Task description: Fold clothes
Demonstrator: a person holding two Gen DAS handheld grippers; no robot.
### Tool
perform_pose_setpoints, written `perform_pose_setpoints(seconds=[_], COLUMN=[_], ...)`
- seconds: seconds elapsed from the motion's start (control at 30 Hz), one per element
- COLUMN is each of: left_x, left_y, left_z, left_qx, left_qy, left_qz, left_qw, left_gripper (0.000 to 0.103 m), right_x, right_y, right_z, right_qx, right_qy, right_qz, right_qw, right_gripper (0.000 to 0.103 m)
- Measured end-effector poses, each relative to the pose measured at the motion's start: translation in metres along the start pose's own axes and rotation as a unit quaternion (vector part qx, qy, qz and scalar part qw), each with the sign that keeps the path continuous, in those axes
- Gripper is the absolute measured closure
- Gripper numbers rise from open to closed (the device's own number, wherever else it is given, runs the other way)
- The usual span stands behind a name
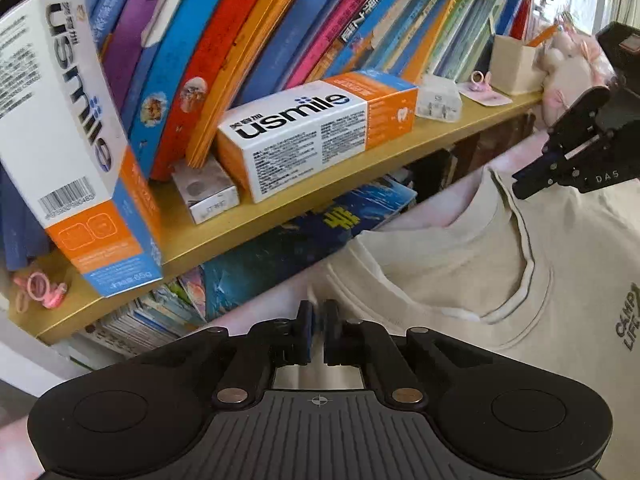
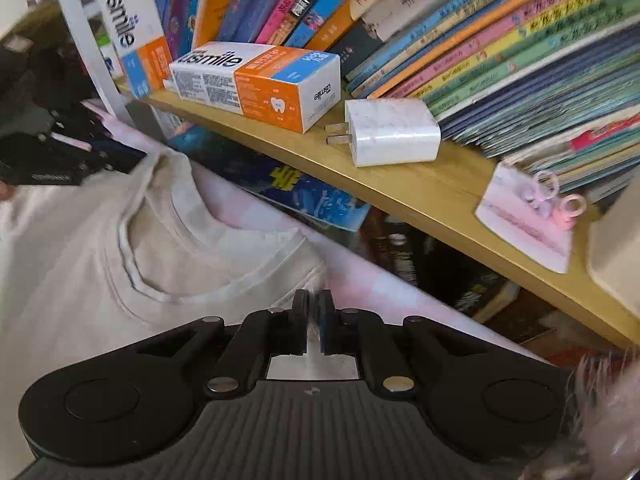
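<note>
A beige T-shirt (image 1: pixel 500 264) with a ribbed collar and dark "CAMP LIFE" print lies on a pink surface below a bookshelf; it also shows in the right wrist view (image 2: pixel 80 240). My left gripper (image 1: pixel 318 320) is shut on the shirt's shoulder edge. My right gripper (image 2: pixel 314 312) is shut on the other shoulder edge. The right gripper also shows in the left wrist view (image 1: pixel 532 186), at the far shoulder. The left gripper shows at the left edge of the right wrist view (image 2: pixel 60 160).
A wooden shelf (image 1: pixel 320 184) just beyond the shirt holds many books (image 1: pixel 280 20), usmile boxes (image 1: pixel 312 128), a white charger (image 2: pixel 392 132), a cream pencil cup (image 1: pixel 514 64) and a plush toy (image 1: pixel 568 68). More books (image 1: pixel 304 236) lie under the shelf.
</note>
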State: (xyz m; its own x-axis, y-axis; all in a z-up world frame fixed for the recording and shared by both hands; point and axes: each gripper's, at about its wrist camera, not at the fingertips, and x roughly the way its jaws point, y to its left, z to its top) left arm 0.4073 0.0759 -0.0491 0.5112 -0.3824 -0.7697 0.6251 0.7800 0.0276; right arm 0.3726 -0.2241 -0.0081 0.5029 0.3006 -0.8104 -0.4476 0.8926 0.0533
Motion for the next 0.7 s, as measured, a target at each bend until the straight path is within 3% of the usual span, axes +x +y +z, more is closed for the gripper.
perform_pose_setpoints(seconds=[0.07, 0.2, 0.43, 0.53, 0.57, 0.67, 0.7], left_x=[0.002, 0.009, 0.012, 0.01, 0.008, -0.016, -0.03], left_y=[0.007, 0.006, 0.004, 0.0, -0.001, -0.01, -0.015], left_z=[0.0, 0.004, 0.005, 0.007, 0.009, -0.001, -0.01], left_qx=[-0.043, -0.062, -0.079, -0.086, -0.092, -0.105, -0.109], left_qy=[-0.011, -0.02, -0.02, -0.015, -0.011, -0.02, -0.028], left_qz=[0.026, 0.055, 0.086, 0.105, 0.111, 0.12, 0.119], left_qw=[0.9987, 0.9964, 0.993, 0.9906, 0.9895, 0.987, 0.9865], left_gripper=[0.1, 0.099, 0.097, 0.088, 0.087, 0.083, 0.081], right_x=[0.001, 0.01, 0.013, 0.01, 0.008, -0.008, -0.017], right_y=[0.0, 0.004, -0.004, -0.006, -0.007, -0.003, 0.0], right_z=[-0.001, 0.004, 0.012, 0.013, 0.012, 0.008, 0.004], right_qx=[0.032, 0.044, 0.084, 0.102, 0.112, 0.126, 0.122], right_qy=[-0.018, -0.045, -0.048, -0.047, -0.047, -0.054, -0.064], right_qz=[-0.048, -0.083, -0.089, -0.086, -0.082, -0.085, -0.083], right_qw=[0.998, 0.995, 0.991, 0.99, 0.989, 0.987, 0.987], right_gripper=[0.099, 0.099, 0.098, 0.096, 0.092, 0.065, 0.063])
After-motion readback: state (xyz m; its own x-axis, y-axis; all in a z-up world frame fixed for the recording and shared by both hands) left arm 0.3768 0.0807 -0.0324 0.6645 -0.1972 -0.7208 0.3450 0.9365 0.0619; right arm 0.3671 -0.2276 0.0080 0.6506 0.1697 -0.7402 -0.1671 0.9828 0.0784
